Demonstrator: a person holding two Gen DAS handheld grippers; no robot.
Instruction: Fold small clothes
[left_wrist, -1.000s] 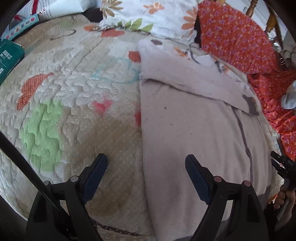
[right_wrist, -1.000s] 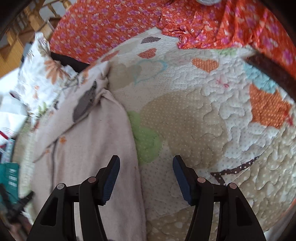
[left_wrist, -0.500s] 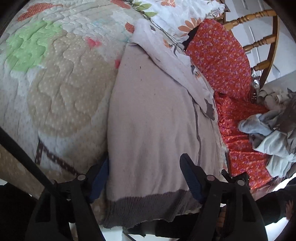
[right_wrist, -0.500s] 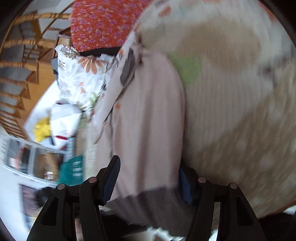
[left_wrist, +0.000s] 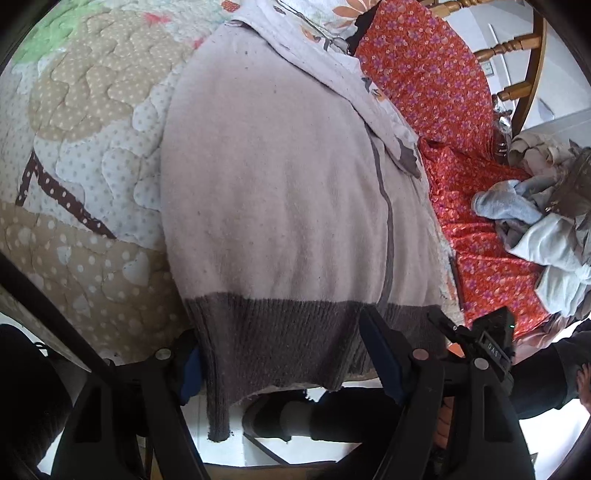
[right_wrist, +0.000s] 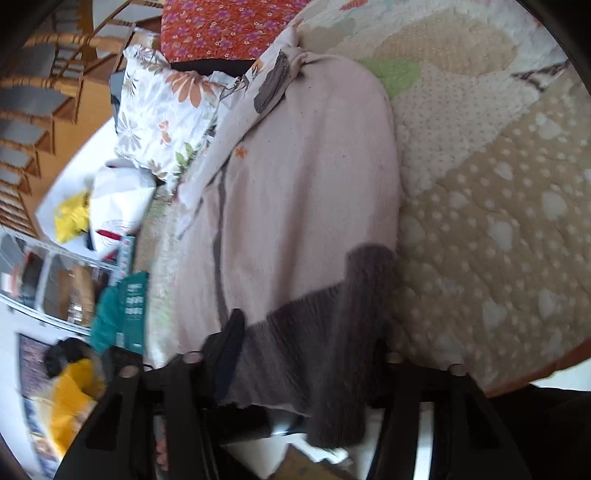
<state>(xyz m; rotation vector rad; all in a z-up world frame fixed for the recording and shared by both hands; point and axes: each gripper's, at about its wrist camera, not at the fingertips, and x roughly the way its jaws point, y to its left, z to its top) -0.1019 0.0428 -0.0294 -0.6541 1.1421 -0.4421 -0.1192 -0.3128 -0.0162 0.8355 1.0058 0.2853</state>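
Note:
A pale pink knitted sweater (left_wrist: 280, 177) with a dark grey ribbed hem (left_wrist: 273, 332) lies flat on the quilt, one sleeve folded across its far end. The hem hangs over the bed's near edge. My left gripper (left_wrist: 284, 363) straddles the hem with wide jaws: one finger is half hidden behind the cloth and the other lies on it. In the right wrist view the same sweater (right_wrist: 303, 177) fills the middle. My right gripper (right_wrist: 306, 347) is closing around the hem's other corner (right_wrist: 332, 325), which bunches up between the fingers and hides the right one.
The patchwork quilt (left_wrist: 85, 155) spreads to either side of the sweater. An orange floral cloth (left_wrist: 436, 88) and a pile of loose clothes (left_wrist: 546, 229) lie beside it. A floral pillow (right_wrist: 166, 110), a teal box (right_wrist: 125, 314) and a wooden chair (left_wrist: 517, 85) stand around.
Both grippers have come down from the sweater's middle to its grey hem at the near edge. The right jaws have narrowed and the hem corner has bunched up between them.

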